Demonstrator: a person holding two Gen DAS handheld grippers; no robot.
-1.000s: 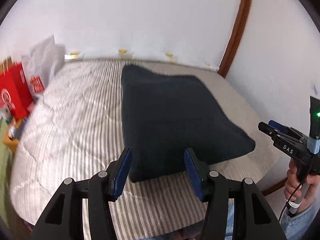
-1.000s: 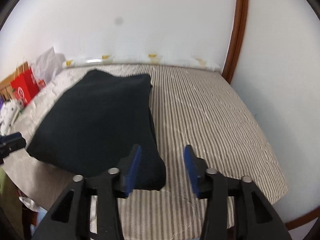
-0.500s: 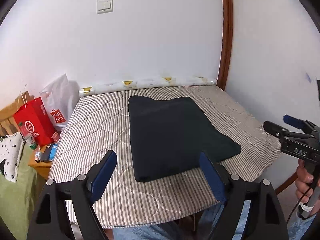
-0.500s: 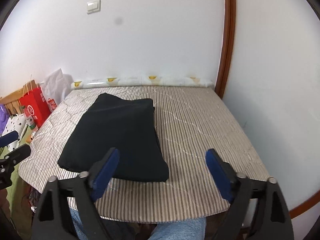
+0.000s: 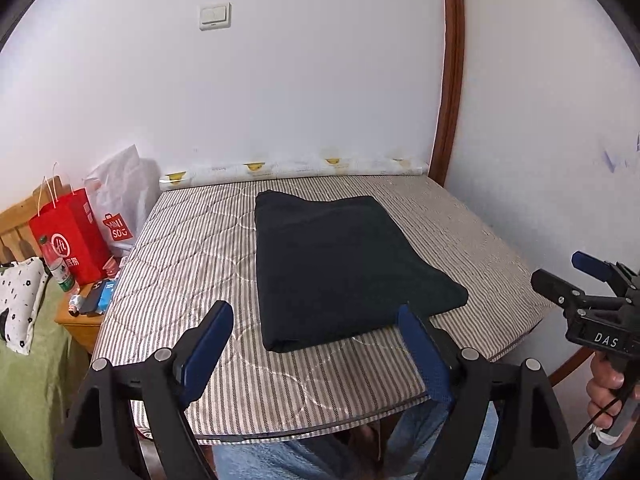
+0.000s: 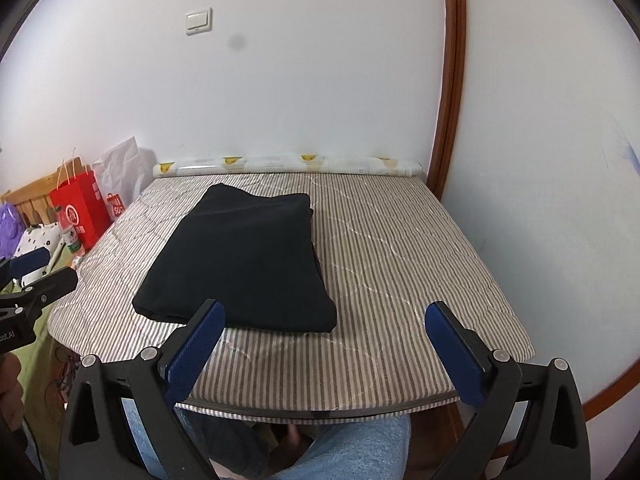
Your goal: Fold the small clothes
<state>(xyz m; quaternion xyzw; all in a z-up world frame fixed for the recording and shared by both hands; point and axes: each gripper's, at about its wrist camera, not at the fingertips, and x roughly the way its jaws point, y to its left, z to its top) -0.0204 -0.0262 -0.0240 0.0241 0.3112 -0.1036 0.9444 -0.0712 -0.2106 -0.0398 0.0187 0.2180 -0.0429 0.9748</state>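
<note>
A dark folded garment [image 5: 336,260] lies flat in a neat rectangle on the striped quilted table cover [image 5: 192,264]; it also shows in the right wrist view [image 6: 244,256]. My left gripper [image 5: 316,336] is open and empty, held back above the table's near edge. My right gripper [image 6: 326,332] is open and empty, also back from the near edge. The right gripper shows at the right of the left wrist view [image 5: 576,280]. The left gripper shows at the left edge of the right wrist view [image 6: 36,276].
A rolled patterned sheet [image 5: 288,168] lies along the back wall. A red paper bag [image 5: 70,236] and a white bag [image 5: 122,208] stand left of the table, above a small wooden stand [image 5: 80,316] with bottles. A wooden door frame [image 5: 450,80] rises at the back right.
Both grippers opened wide, let go of the garment's near edge and pulled back and up from the table. The garment now lies folded and still.
</note>
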